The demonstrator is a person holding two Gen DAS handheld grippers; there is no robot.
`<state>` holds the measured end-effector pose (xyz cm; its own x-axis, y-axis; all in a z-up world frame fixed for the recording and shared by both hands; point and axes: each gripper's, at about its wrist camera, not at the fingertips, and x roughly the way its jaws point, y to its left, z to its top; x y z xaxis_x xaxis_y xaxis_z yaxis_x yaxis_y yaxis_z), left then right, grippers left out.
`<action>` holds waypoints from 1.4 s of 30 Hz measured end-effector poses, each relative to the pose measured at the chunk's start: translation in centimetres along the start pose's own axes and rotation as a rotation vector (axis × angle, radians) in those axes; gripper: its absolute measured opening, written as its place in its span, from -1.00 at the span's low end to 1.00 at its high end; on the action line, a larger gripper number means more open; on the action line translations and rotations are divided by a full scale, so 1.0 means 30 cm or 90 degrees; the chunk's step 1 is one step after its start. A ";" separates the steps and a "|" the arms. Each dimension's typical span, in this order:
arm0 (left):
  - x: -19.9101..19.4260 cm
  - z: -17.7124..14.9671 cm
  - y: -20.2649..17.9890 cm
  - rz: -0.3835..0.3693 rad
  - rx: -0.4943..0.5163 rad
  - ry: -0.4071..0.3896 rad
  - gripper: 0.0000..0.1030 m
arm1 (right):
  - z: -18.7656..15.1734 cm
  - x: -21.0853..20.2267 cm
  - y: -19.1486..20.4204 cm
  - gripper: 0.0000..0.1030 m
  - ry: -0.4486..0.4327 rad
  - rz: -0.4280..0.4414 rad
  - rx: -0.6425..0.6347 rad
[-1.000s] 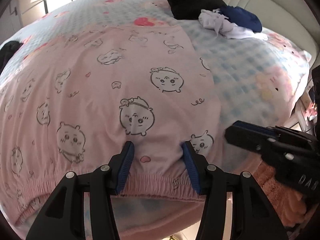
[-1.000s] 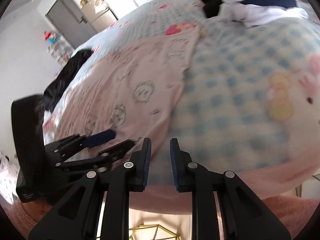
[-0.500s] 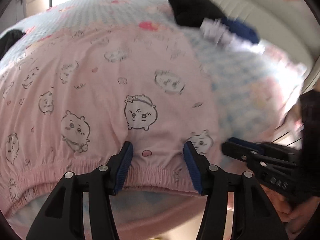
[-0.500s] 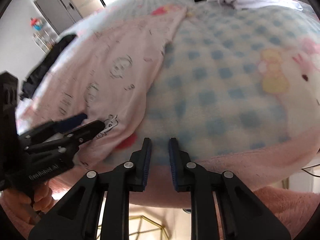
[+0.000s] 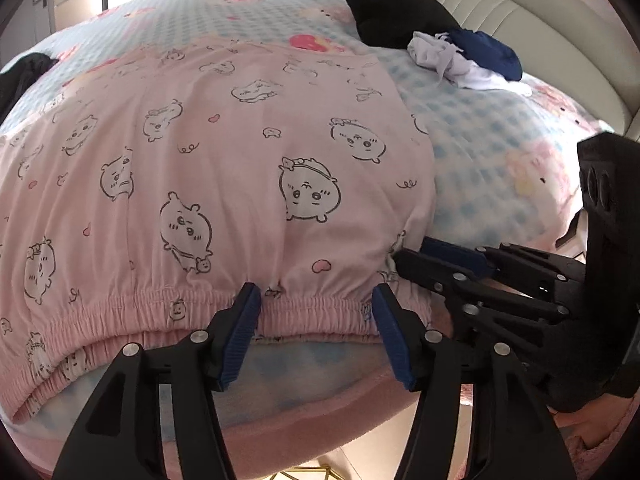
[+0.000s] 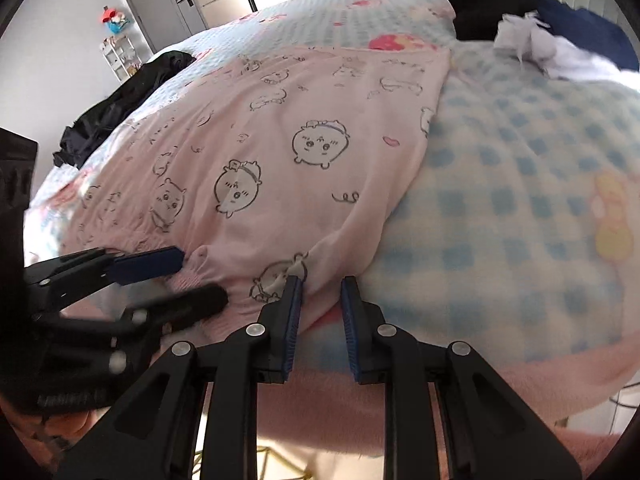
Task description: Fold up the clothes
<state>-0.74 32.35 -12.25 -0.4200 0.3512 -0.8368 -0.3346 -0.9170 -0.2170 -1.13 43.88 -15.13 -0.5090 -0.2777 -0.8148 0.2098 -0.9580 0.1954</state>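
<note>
Pink pyjama trousers (image 5: 224, 152) printed with cartoon animals lie spread flat on the bed, their gathered elastic waistband (image 5: 160, 308) nearest me. My left gripper (image 5: 316, 300) hovers at the waistband with its jaws opening; the band lies between the blue pads (image 5: 240, 336), which do not press on it. In the right wrist view the left gripper (image 6: 180, 280) shows at the left edge. My right gripper (image 6: 320, 284) has its jaws a narrow gap apart at the trousers' right waistband corner (image 6: 296, 268); its left fingertip touches the cloth. The right gripper (image 5: 404, 256) also appears beside the left one.
The bed carries a blue-checked blanket (image 5: 480, 140) with a pink fleece border (image 6: 520, 384). A black garment (image 5: 396, 12) and a white and navy heap (image 5: 460, 56) lie by the cream headboard (image 5: 540, 28). Another black garment (image 6: 120, 100) lies at the far left. A grey door (image 6: 160, 4) stands beyond.
The right gripper has swung left and down from the bare blanket to the trousers' waistband corner. The left gripper's jaws stand wider and it sits closer to the waistband.
</note>
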 end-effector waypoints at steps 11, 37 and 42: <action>0.022 -0.010 -0.009 0.008 0.021 0.016 0.19 | -0.068 -0.005 -0.034 -0.64 0.093 -0.021 -0.022; -0.006 0.000 0.036 0.060 0.030 -0.014 0.24 | -0.124 -0.074 -0.144 -0.55 0.084 -0.022 0.034; -0.051 -0.005 0.056 0.028 -0.010 -0.045 0.24 | -0.113 -0.199 -0.169 -0.51 -0.009 0.037 0.066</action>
<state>-0.55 30.23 -11.42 -0.4935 0.3220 -0.8080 -0.3009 -0.9348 -0.1887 3.69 50.63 -13.10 -0.5099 -0.3326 -0.7933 0.1521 -0.9426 0.2974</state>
